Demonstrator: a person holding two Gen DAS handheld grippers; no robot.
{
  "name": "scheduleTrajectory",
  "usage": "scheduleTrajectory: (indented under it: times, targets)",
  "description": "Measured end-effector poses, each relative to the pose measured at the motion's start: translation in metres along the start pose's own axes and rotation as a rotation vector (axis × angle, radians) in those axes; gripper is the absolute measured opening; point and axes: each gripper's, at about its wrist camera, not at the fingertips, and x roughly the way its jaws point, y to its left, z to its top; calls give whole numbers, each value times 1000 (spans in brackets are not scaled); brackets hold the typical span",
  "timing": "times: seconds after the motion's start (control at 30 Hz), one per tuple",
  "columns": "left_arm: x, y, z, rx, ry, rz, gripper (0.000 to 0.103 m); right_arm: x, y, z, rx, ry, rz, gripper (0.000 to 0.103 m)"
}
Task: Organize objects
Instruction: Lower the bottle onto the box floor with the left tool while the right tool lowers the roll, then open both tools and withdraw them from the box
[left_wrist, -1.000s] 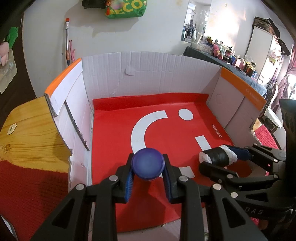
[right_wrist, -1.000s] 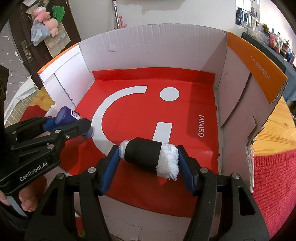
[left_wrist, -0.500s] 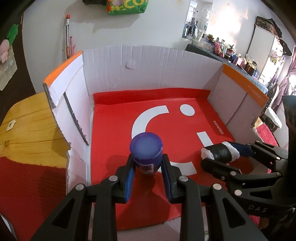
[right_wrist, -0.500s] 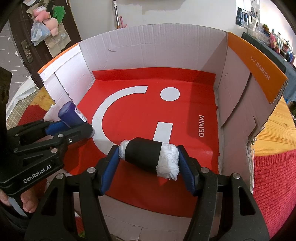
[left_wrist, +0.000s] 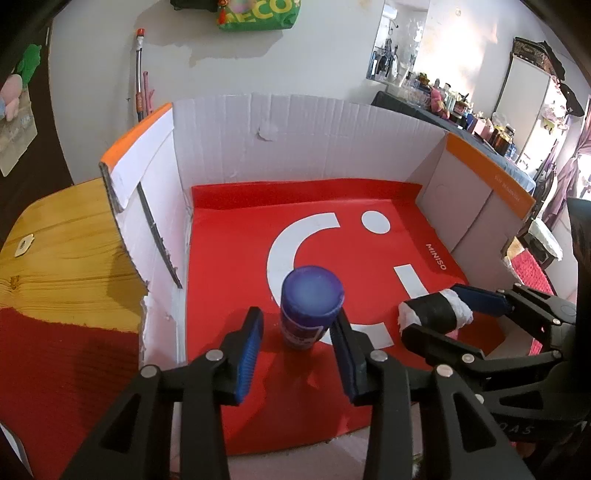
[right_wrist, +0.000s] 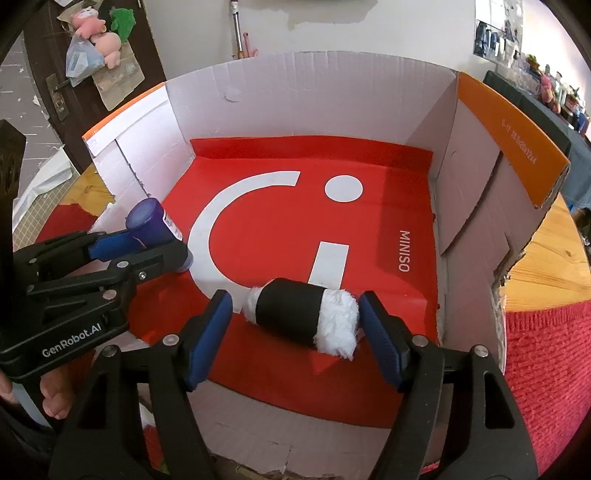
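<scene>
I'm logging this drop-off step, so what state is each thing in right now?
Blue bottle: upright on the red liner, cap on, between the left claw's pads.
Left claw: opening, one pad clear of the bottle.
Black-and-white roll: lying on its side on the liner.
Right claw: opening, pads off the roll's ends.
Cardboard box: open-topped, flaps up.

A: Left gripper (left_wrist: 297, 334)?
B: Pitched steeply down over the near left part of the box floor. Jaws opening; a gap shows at the left pad, the right pad sits just beside the blue bottle (left_wrist: 310, 308) between them.

A: Right gripper (right_wrist: 295, 319)?
B: Same downward pitch, near edge, right of the left one. Jaws opening, both pads clear of the black-and-white roll (right_wrist: 301, 312) between them.
</scene>
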Motion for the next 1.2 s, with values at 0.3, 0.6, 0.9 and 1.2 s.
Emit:
scheduleTrajectory:
  times: [0.3,0.6,0.9,1.2]
  targets:
    - [-3,-3,-1,6,-11,7,45,-5,4,0,-7,-16,1,74]
    - [-10,-7,-4,8,-31,14,54,-17,8,-4,-19,-42,-1,78]
    - [-20,-7,-8,3,-49,22,59,-34,8,-9,-17,-72,-16,85]
    - [-40,-9,-19,6,-80,34,68,-53,13,-18,-21,-100,-21,88]
